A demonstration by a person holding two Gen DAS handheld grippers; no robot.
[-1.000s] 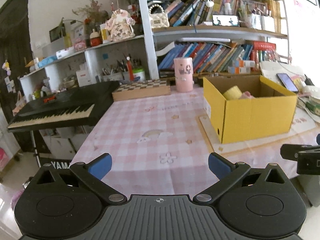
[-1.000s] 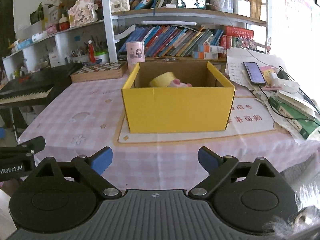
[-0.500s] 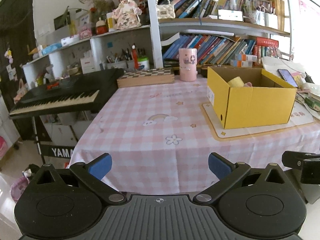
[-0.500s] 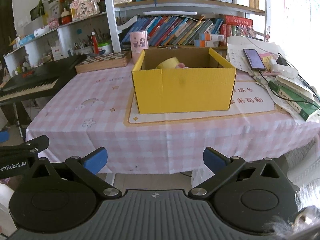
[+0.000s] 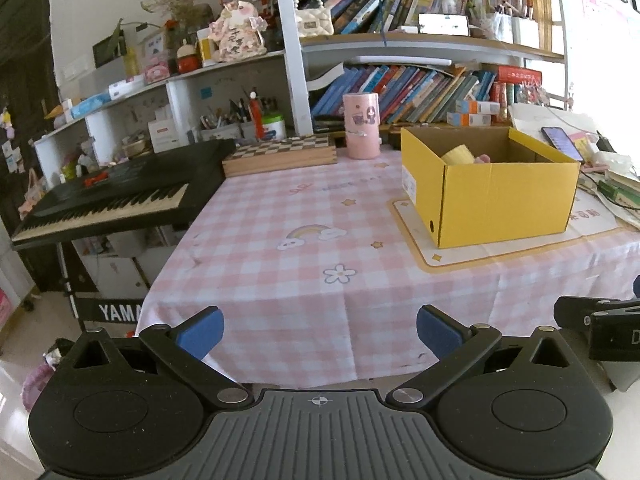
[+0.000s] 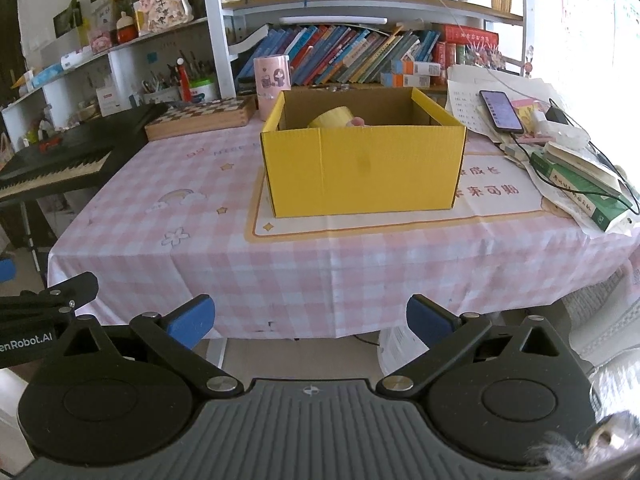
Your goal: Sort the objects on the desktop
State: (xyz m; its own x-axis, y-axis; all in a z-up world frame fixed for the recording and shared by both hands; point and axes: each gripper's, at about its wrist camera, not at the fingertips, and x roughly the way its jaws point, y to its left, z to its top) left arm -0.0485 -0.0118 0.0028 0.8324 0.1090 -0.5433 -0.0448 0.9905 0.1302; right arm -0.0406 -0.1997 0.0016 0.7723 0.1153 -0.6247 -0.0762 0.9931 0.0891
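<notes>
Both tongs gape empty before the yellow box (holding perhaps tape).

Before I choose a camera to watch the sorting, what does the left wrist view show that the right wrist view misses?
Only the left wrist view shows the keyboard's stand with its YAMAHA panel. Only the right wrist view shows the green book at the table's right edge and the white bin under it. Both share the yellow box, pink cup, chessboard and phone.
</notes>
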